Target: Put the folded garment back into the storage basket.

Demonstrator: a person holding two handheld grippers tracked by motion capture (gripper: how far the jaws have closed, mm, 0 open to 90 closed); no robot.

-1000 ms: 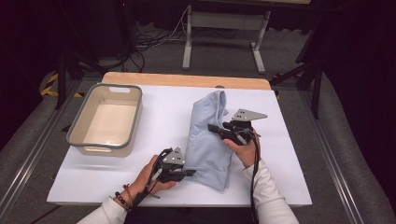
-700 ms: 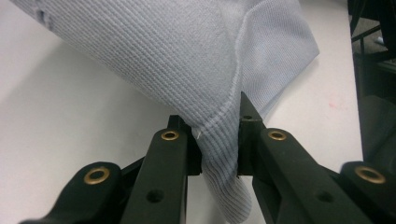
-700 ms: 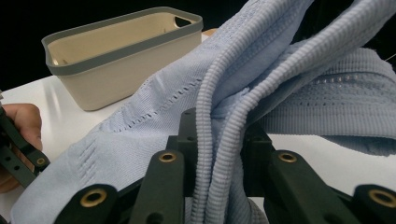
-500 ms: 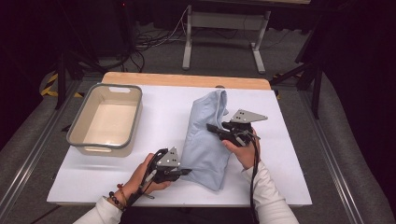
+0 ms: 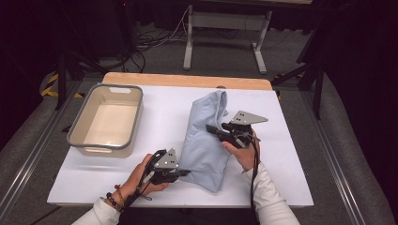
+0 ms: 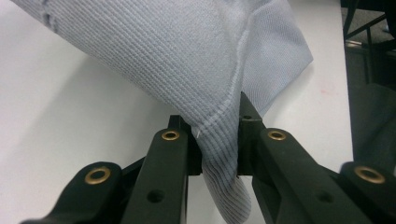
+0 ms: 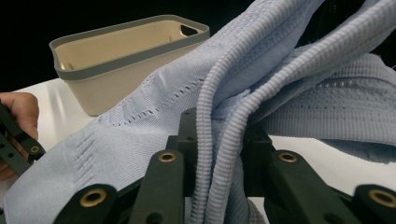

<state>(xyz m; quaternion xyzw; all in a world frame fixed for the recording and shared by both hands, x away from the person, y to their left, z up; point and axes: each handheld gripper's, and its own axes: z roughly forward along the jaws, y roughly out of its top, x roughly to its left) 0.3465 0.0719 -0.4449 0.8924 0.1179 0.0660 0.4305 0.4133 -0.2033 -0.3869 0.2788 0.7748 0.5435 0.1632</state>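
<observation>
A: Looking along your left gripper (image 6: 218, 140), you have its jaws clamped on a seamed edge of the light blue knit garment (image 6: 187, 51); the fabric runs up and away from the jaw tips and a small fold hangs down between them toward you.

B: And your right gripper (image 7: 219, 140)?

A: Its jaws are pressed on two thick ribbed bands of the same garment, which rise out of the gap and fan away above the tips. To the left of those jaws, beyond the cloth, you can see the beige tub with the grey rim (image 7: 126, 51) and a bit of your other hand.

B: From the high view, where does the garment lie relative to both jaws?

A: The garment (image 5: 206, 136) is stretched between them on the white table top (image 5: 159, 117). Your left gripper (image 5: 185, 172) bites its near edge, with the cloth spreading ahead and to the right of the tips. Your right gripper (image 5: 209, 127) bites it partway up the right side, with most of the cloth lying ahead of the tips and below them. The tub (image 5: 80, 123) stands well apart, beyond your left jaws.
</observation>
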